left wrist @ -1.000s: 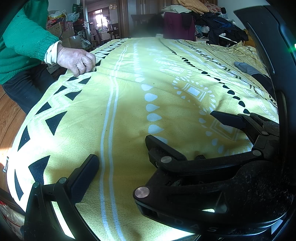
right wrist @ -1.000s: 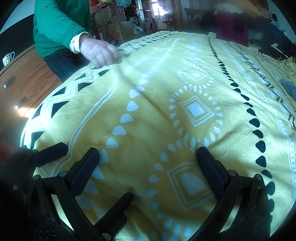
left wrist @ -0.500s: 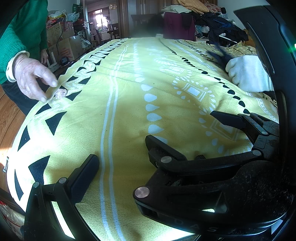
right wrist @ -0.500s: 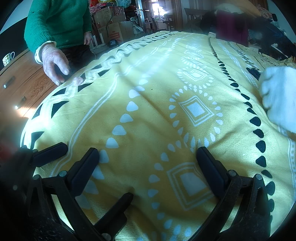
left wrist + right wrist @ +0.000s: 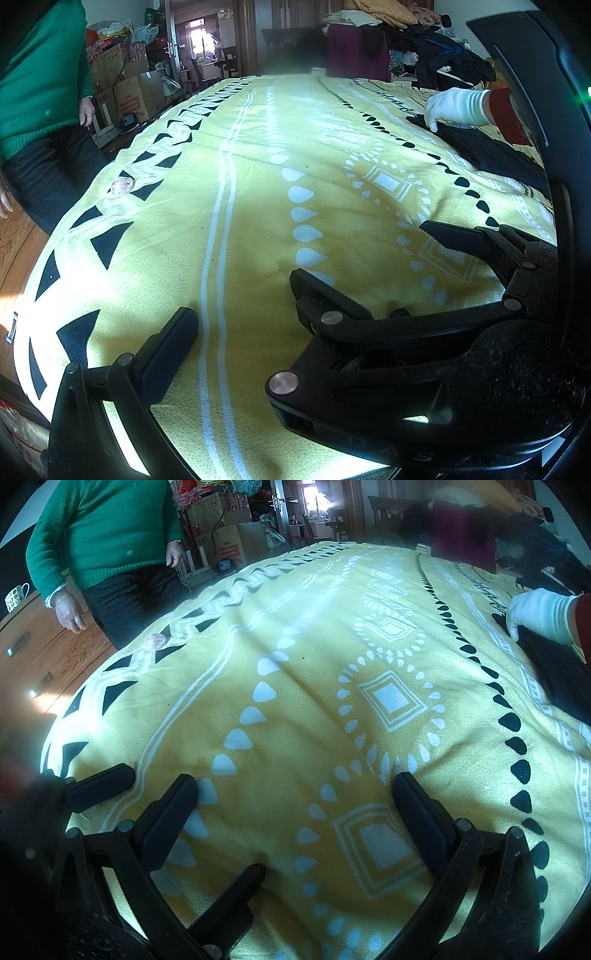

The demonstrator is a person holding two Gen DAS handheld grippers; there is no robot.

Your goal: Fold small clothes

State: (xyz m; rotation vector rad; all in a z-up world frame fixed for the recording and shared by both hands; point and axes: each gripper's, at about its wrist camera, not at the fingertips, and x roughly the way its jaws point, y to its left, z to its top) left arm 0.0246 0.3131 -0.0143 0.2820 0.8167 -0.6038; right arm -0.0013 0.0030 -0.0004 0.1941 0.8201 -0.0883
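Both grippers parked on the bed, nothing held: left black two-finger gripper [image 5: 243, 299] jaws spread wide, right black two-finger gripper [image 5: 295, 805] same, wide open, pads resting on or just above the yellow fleece blanket with white teardrop and black triangle print [image 5: 295, 709], can't tell which. Blanket looks napped, soft, mildly rumpled. Small crumpled pinkish clear wrapper-like lump [image 5: 157, 641] sits on the blanket border at 10 o'clock, apart from everything. Task item is the dark, flat-lying fabric garment [image 5: 491, 151] at 2 o'clock in left view, well apart from both grippers, with a white knit-gloved hand [image 5: 456, 107] touching its far end. My guess: light, limp, no stiffness, will drape and drag on the fleece; pinch a corner or hem edge, not mid-panel. Far at 11 o'clock, person in green knit sweater [image 5: 107, 528] standing beside the bed; cardboard boxes [image 5: 221, 528] behind
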